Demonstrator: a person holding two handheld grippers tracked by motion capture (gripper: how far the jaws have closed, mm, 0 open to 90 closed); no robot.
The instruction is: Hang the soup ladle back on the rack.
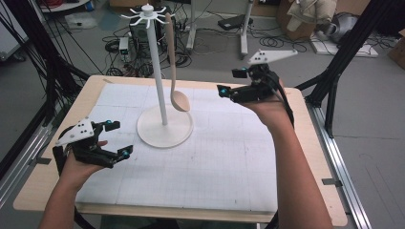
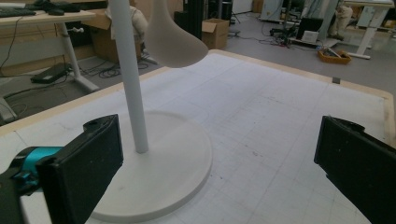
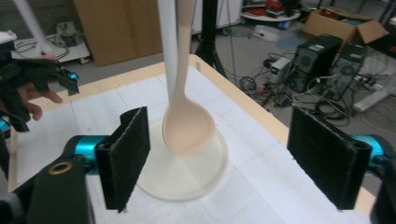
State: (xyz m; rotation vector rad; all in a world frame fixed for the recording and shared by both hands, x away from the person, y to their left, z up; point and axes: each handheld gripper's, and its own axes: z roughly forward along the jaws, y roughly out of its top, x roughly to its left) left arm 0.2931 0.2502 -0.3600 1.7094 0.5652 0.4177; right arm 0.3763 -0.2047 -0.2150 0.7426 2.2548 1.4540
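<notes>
Hanging from white stand (image 1: 162, 95): beige spoon (image 1: 179, 98); no legible writing; both grippers' jaws apart, empty.

The stand (image 1: 165, 125) is white: pole, round base and spoked top. The spoon (image 1: 179, 100) hanging from it is pale beige. The table (image 1: 315, 157) has a light wood rim, and its mat (image 1: 215, 157) is white with a faint grey grid. Both grippers, left (image 1: 114, 139) and right (image 1: 230, 82), are black with teal accents and a light grey top plate.
</notes>
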